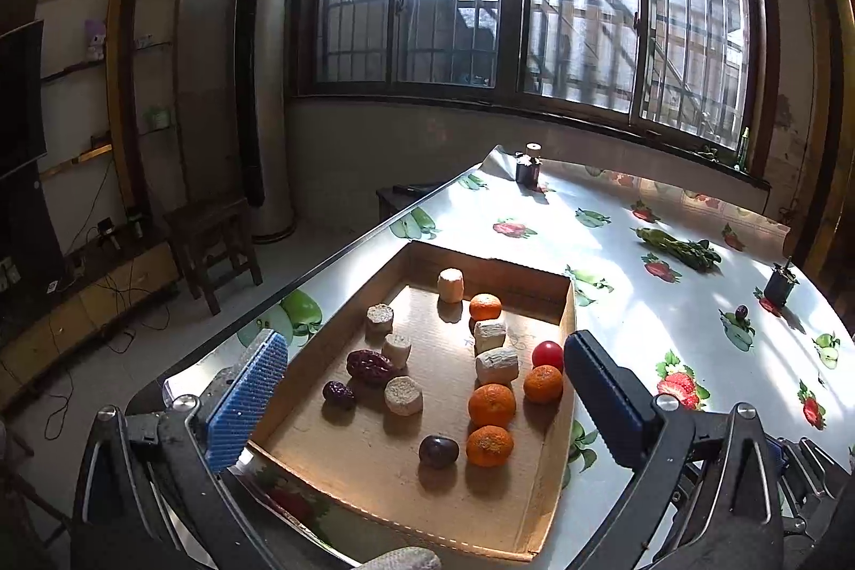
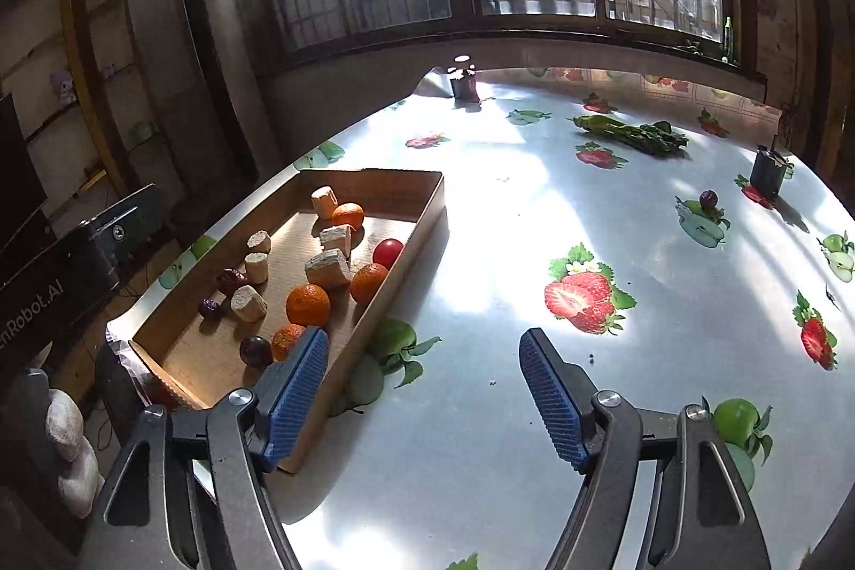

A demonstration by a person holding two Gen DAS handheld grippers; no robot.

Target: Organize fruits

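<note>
A shallow cardboard tray point(image 1: 567, 319) point(image 2: 422, 217) lies on the table. It holds several oranges point(image 1: 491, 404) point(image 2: 308, 304), a red tomato point(image 1: 548, 354) point(image 2: 387, 252), a dark plum point(image 1: 438, 451) point(image 2: 255, 351), red dates point(image 1: 367, 364) point(image 2: 231, 280) and several pale cut cylinder pieces point(image 1: 497, 364) point(image 2: 327, 268). One small dark fruit point(image 1: 741, 312) point(image 2: 708, 199) lies loose on the table at the right. My left gripper point(image 1: 427, 401) is open and empty above the tray's near end. My right gripper point(image 2: 422, 401) is open and empty over the table beside the tray's right wall.
The table point(image 2: 507, 223) has a fruit-print cloth. A bunch of green vegetables point(image 1: 678, 247) point(image 2: 636, 134), a dark jar point(image 1: 528, 166) point(image 2: 463, 81) and a small dark box point(image 1: 780, 284) point(image 2: 768, 172) stand further back. The table's left edge point(image 1: 299, 281) drops to the floor.
</note>
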